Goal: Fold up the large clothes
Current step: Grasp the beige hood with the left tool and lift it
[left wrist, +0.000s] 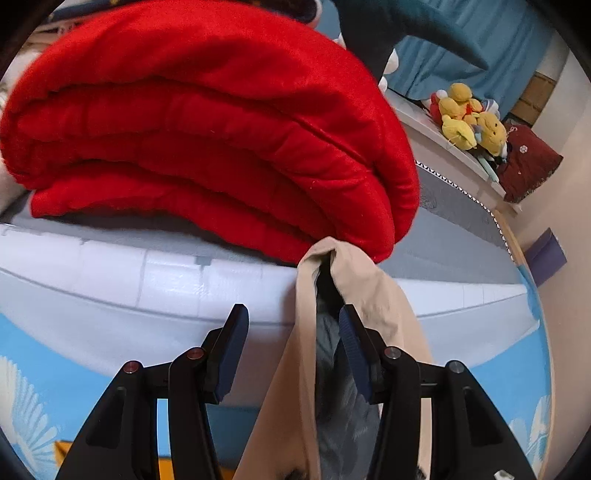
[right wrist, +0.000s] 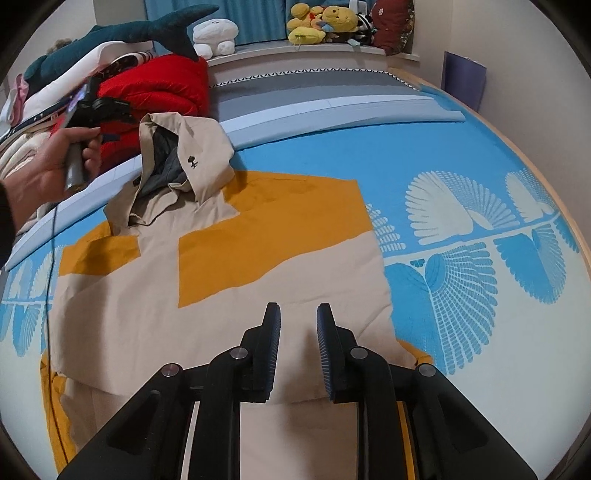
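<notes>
Garment: a beige and mustard-yellow cotton jacket [right wrist: 221, 280] with a grey lining lies spread on the blue bed sheet with white fan pattern [right wrist: 461, 192], its collar toward the head of the bed, its hem toward the foot edge nearest the right wrist camera.
Progress: judged partly done; the sides appear turned in over the body, giving a roughly rectangular outline, while the collar end stands raised and no crosswise fold is made yet.
Remaining: judged to be laying the collar down flat and doubling the length.
Left gripper [left wrist: 291, 347]: jaws apart, nothing clamped; the raised beige collar [left wrist: 354, 280] drapes over one finger and hangs between the two.
Right gripper [right wrist: 298, 343]: jaws apart and empty, poised over the hem end.
Left hand [right wrist: 55, 173]: holds the handle of its tool beside the collar.
Obstacle: a folded red quilted blanket [left wrist: 207, 122] sits at the head edge, touching or just behind the collar.
Surroundings: a teal plush shark [right wrist: 140, 31], a white plush toy [right wrist: 214, 37] and yellow plush toys [right wrist: 321, 18] lie well beyond the jacket.
</notes>
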Action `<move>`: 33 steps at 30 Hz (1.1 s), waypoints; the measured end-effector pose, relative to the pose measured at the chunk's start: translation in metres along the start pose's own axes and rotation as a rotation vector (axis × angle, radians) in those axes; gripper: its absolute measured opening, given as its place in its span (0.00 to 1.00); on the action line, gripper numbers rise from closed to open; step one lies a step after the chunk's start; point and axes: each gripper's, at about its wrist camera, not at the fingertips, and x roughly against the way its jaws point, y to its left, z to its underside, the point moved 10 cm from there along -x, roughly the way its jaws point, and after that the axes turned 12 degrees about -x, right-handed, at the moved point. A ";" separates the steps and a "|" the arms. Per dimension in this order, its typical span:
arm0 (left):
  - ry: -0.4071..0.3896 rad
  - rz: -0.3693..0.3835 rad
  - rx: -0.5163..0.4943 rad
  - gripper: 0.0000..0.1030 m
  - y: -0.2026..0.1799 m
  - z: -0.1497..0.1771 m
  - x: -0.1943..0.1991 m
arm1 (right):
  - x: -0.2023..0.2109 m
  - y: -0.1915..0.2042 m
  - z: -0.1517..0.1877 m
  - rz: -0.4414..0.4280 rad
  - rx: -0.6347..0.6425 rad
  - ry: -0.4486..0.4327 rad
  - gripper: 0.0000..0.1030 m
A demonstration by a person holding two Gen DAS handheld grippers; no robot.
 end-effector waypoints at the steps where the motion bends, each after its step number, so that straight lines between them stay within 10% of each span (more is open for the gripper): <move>1: 0.003 -0.002 0.005 0.46 0.000 -0.002 -0.006 | 0.000 0.000 -0.001 0.003 0.006 -0.006 0.21; 4: 0.023 -0.008 -0.002 0.45 -0.003 -0.001 -0.022 | -0.003 -0.003 -0.004 0.021 0.008 -0.014 0.21; 10: 0.028 -0.010 -0.098 0.05 -0.019 -0.003 -0.022 | -0.007 -0.003 -0.002 0.012 -0.028 0.004 0.21; 20: -0.123 0.122 -0.537 0.00 -0.117 0.091 0.173 | 0.031 0.003 -0.025 -0.157 -0.136 -0.057 0.22; 23: -0.126 0.156 -0.673 0.00 -0.139 0.149 0.229 | 0.052 0.006 -0.034 -0.225 -0.161 -0.110 0.36; 27: -0.029 0.116 -0.585 0.00 -0.114 0.174 0.217 | 0.063 0.002 -0.031 -0.256 -0.229 -0.112 0.42; 33: -0.003 0.079 -0.332 0.03 -0.068 0.125 0.154 | 0.053 -0.004 -0.019 -0.175 -0.188 -0.054 0.42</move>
